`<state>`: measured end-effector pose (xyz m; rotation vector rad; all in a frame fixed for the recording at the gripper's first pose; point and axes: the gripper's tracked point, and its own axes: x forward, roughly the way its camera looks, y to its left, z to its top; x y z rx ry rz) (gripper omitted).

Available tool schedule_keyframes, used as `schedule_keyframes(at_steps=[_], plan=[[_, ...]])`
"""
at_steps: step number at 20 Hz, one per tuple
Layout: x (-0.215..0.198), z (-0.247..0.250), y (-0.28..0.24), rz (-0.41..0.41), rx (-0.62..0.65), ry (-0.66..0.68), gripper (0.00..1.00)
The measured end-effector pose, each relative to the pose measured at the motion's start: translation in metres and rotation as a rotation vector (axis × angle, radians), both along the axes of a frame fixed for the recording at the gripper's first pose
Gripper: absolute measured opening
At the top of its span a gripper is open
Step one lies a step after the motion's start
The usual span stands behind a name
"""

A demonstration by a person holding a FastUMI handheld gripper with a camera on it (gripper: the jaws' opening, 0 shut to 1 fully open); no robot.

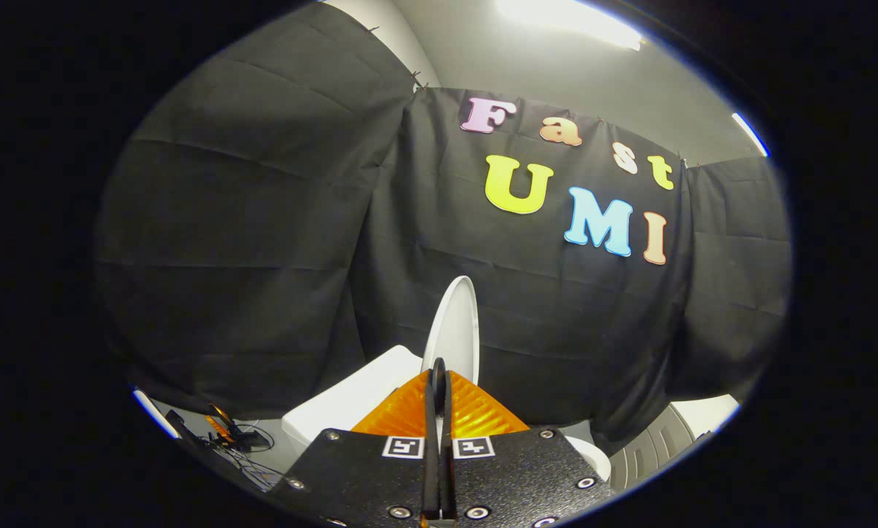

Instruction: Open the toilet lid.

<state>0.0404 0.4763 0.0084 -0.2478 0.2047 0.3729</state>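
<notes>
White toilet lid upright against the creased black cloth wall, white tank just left of the lid, gripper fingers closed together before the lid, black cables on grey floor left of the tank

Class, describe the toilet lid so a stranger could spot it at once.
Start at the black cloth wall. Before it sits a white toilet tank; just beyond the shut claw rises the toilet lid, raised nearly upright. It is oval, unlike the boxy tank.

Tongs: two slim fingers pressed together; speckled black plates, silver screws, two square black-and-white markers, ribbed orange wedge behind.
</notes>
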Motion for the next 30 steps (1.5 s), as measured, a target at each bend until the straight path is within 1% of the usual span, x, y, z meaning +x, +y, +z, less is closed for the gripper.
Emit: schedule_keyframes(at_steps=[1,2,4,5,8,10,11,12,14,18,20,22,25,27,30], plan=[[0.000,0.001,-0.004,0.010,-0.025,0.003,0.00],[0.000,-0.001,-0.007,0.017,-0.039,0.011,0.03],[0.000,0.000,-0.008,0.046,-0.012,0.031,0.09],[-0.001,0.002,-0.010,0.054,0.009,0.038,0.10],[-0.002,0.014,-0.027,0.046,0.052,0.040,0.55],[-0.001,0.028,-0.027,0.085,0.142,0.039,0.85],[-0.001,0.039,-0.031,0.103,0.201,0.036,0.90],[0.000,0.053,-0.036,0.119,0.254,0.027,0.94],[0.009,0.080,-0.060,0.112,0.325,-0.003,0.95],[0.032,0.120,-0.113,0.082,0.393,-0.082,0.95],[0.049,0.128,-0.153,0.031,0.396,-0.103,0.95],[0.060,0.126,-0.187,-0.012,0.407,-0.096,0.95],[0.064,0.124,-0.242,-0.081,0.401,-0.104,0.95],[0.061,0.116,-0.270,-0.103,0.411,-0.102,0.94],[0.058,0.098,-0.318,-0.152,0.383,-0.093,0.95]])
